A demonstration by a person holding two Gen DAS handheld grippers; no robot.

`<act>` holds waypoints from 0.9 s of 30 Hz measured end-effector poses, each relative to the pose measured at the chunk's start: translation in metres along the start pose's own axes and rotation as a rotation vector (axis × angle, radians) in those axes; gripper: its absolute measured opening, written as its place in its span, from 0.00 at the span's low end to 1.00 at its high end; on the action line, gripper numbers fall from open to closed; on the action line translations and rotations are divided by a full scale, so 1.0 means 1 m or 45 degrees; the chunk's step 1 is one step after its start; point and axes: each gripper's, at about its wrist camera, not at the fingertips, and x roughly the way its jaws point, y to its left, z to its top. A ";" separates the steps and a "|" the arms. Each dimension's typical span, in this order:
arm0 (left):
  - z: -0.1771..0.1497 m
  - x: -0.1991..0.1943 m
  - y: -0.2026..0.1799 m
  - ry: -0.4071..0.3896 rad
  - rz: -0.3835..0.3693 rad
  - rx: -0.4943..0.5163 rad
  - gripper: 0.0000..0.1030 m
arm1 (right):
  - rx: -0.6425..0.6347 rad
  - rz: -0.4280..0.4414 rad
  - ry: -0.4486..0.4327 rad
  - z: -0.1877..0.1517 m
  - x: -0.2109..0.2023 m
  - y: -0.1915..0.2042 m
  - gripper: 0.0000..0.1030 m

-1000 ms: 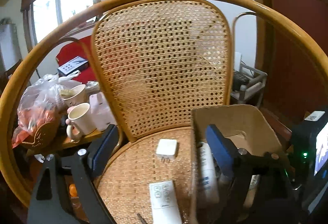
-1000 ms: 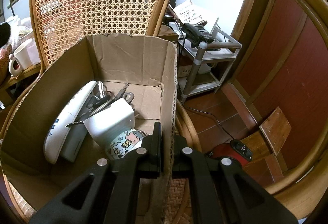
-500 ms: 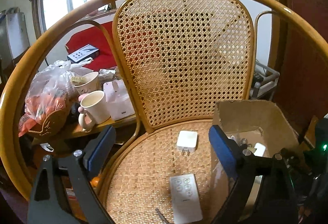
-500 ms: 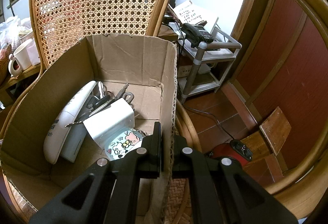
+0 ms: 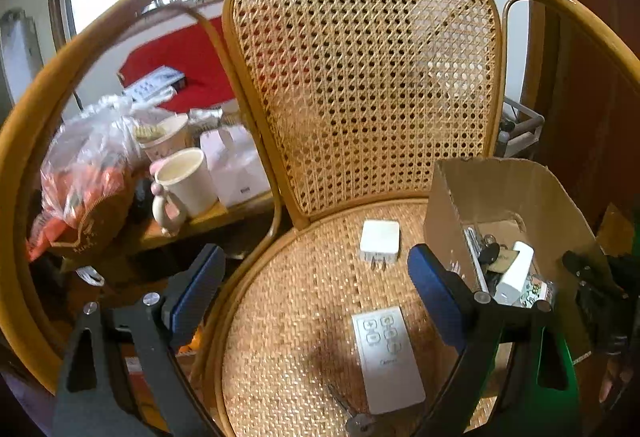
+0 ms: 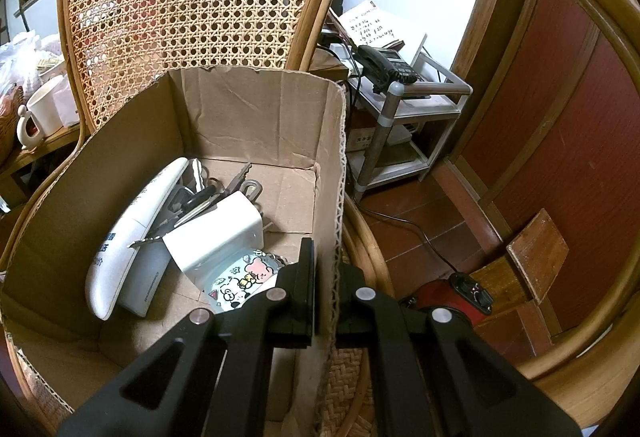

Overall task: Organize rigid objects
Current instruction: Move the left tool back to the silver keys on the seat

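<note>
On the chair seat point(image 5: 304, 317), white charger point(image 5: 379, 239) near the back edge, white remote point(image 5: 387, 357) toward the front. Left gripper point(image 5: 316, 285) spread wide, holding nothing. Right gripper point(image 6: 325, 289) clamped on the cardboard box point(image 6: 256, 117) right wall; box at seat's right edge.

chair seat point(image 5: 304, 301): woven cane (rough) | box point(image 6: 248, 117): matt corrugated cardboard | remote point(image 5: 387, 359): smooth white plastic
</note>
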 end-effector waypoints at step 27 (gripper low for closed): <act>-0.082 0.058 0.014 0.676 -0.210 0.116 0.90 | 0.002 -0.001 0.001 0.000 0.000 0.000 0.06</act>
